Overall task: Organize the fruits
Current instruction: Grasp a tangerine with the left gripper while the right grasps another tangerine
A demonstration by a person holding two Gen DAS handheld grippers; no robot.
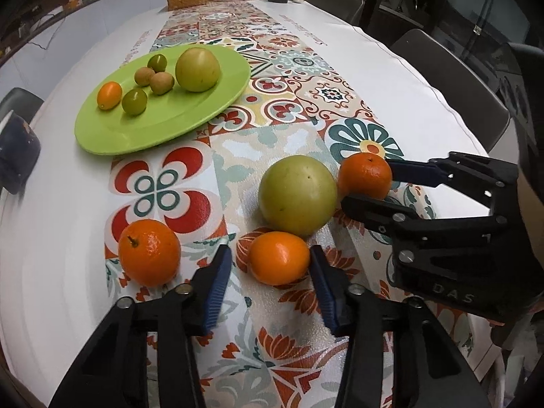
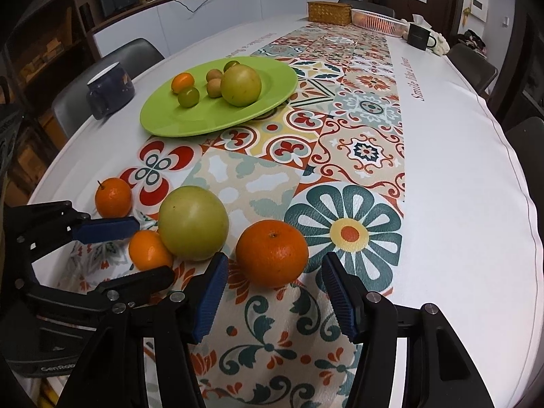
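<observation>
A green plate (image 1: 190, 115) (image 2: 272, 78) holds a large green fruit (image 1: 198, 69) (image 2: 241, 85) and several small fruits. On the patterned cloth lie a big green fruit (image 1: 297, 199) (image 2: 193, 222), a smooth orange (image 1: 279, 257) (image 2: 149, 250), a stemmed mandarin (image 1: 149, 252) (image 2: 113, 197) and another mandarin (image 1: 365, 175) (image 2: 272, 253). My left gripper (image 1: 268, 268) (image 2: 136, 248) is open, its fingers either side of the smooth orange. My right gripper (image 2: 273, 285) (image 1: 365, 183) is open around the other mandarin.
A dark blue mug (image 2: 107, 90) (image 1: 15, 156) stands left of the plate. At the far end are a wicker box (image 2: 328, 12), a pink basket (image 2: 379, 20) and a black mug (image 2: 420, 35). Chairs ring the table.
</observation>
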